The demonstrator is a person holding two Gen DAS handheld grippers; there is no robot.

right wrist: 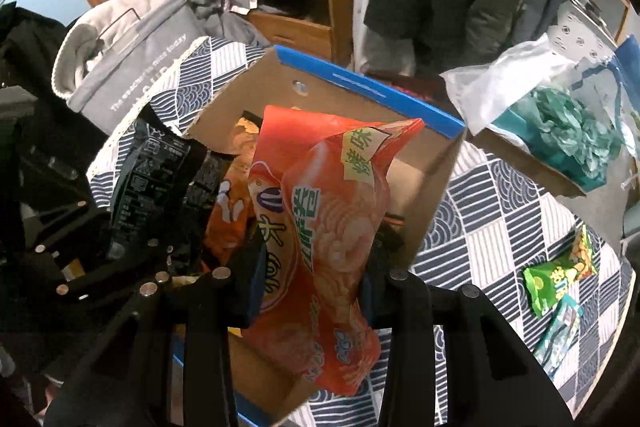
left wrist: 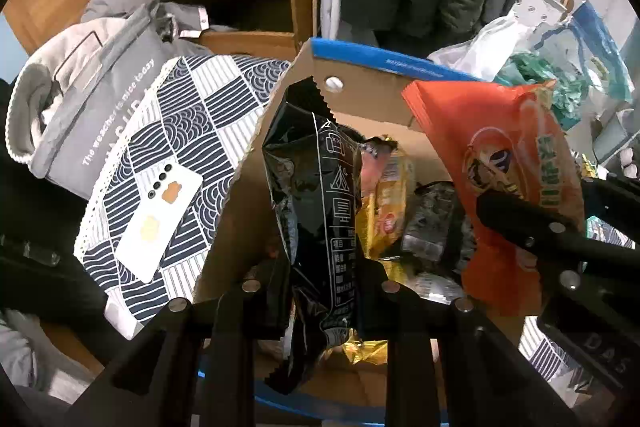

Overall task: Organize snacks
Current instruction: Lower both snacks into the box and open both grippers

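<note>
Left wrist view: left gripper (left wrist: 320, 291) clamps black packet (left wrist: 316, 187) above cardboard box (left wrist: 372, 95), several snacks already inside. Right gripper (right wrist: 312, 267) pinches orange bag (right wrist: 332, 227); green packets (right wrist: 560, 275) at 3 o'clock still await.

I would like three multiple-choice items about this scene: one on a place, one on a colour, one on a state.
1. Where does the white phone lie?
A. in the cardboard box
B. on the patterned cloth
C. on the grey bag

2. What colour is the snack bag in the right gripper?
A. orange
B. black
C. green

3. How is the left gripper?
A. open, empty
B. shut on a black bag
C. shut on a phone

Answers:
1 B: the phone rests on the cloth, beside the box.
2 A: the right gripper clamps the orange bag.
3 B: the left gripper pinches the black bag.
</note>
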